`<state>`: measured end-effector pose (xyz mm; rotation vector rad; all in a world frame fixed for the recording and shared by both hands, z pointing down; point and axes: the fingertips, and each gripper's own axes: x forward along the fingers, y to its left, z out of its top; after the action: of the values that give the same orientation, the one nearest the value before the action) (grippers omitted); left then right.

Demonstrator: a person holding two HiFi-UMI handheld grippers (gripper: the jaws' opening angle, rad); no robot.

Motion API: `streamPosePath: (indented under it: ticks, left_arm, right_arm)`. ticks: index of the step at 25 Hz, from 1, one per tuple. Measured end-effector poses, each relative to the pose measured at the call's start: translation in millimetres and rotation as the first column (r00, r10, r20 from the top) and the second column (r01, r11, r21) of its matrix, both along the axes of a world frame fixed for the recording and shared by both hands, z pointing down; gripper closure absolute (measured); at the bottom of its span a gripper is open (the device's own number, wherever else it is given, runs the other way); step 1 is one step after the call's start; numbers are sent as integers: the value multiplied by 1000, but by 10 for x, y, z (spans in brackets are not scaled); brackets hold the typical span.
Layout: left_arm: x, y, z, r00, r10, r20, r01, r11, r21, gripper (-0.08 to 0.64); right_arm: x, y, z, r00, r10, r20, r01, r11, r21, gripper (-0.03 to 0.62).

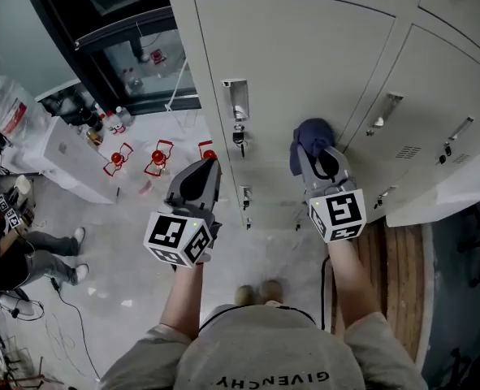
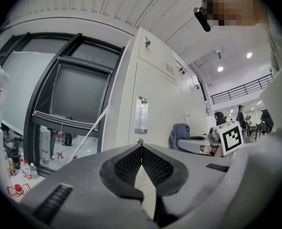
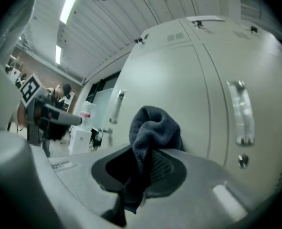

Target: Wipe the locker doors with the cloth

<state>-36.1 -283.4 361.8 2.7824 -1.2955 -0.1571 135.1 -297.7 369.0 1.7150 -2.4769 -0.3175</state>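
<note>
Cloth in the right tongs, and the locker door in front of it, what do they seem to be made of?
Cloth: dark blue, fuzzy pile, limp folds; likely microfibre or terry. Locker door: smooth pale-grey satin paint, crisp pressed edges; probably painted sheet metal.

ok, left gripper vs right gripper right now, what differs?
The left gripper is shut on nothing; the right gripper is shut on the dark blue cloth. The left gripper points at the recessed handle; the right gripper faces plain locker door. Both face the same door.
</note>
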Motion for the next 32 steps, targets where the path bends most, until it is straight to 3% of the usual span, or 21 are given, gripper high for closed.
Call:
streamPosePath:
  ticks: [4, 7, 11, 15, 25, 32]
  left_arm:
    - [-45, 18, -66, 1000, -3, -14, 3, 1000, 12, 561]
    - [-97, 33, -87, 1000, -12, -13, 12, 1000, 16, 561]
    - [-217, 32, -126, 999, -29, -18, 29, 999, 24, 561]
    - [-296, 25, -108, 999, -40, -33, 41, 999, 17, 561]
    - [-308, -1, -58, 999, -29, -38, 29, 1000, 4, 561]
    - [-345, 6, -34, 998, -37, -45, 37, 999, -8, 561]
  right_arm:
    - [-624, -75, -637, 993, -121, 6, 120, 989, 84, 537]
    - [-960, -147, -972, 987, -156, -31, 159, 977, 145, 537]
    - [-1239, -275, -1261, 987, -122, -105, 141, 970, 198, 537]
    - [-1295, -328, -1215, 984, -41, -175, 81, 971, 225, 540]
    - [-1337, -377, -720, 981, -40, -189, 63, 991, 114, 543]
    - [-1329, -375, -631, 981, -47, -190, 65, 994, 89, 543]
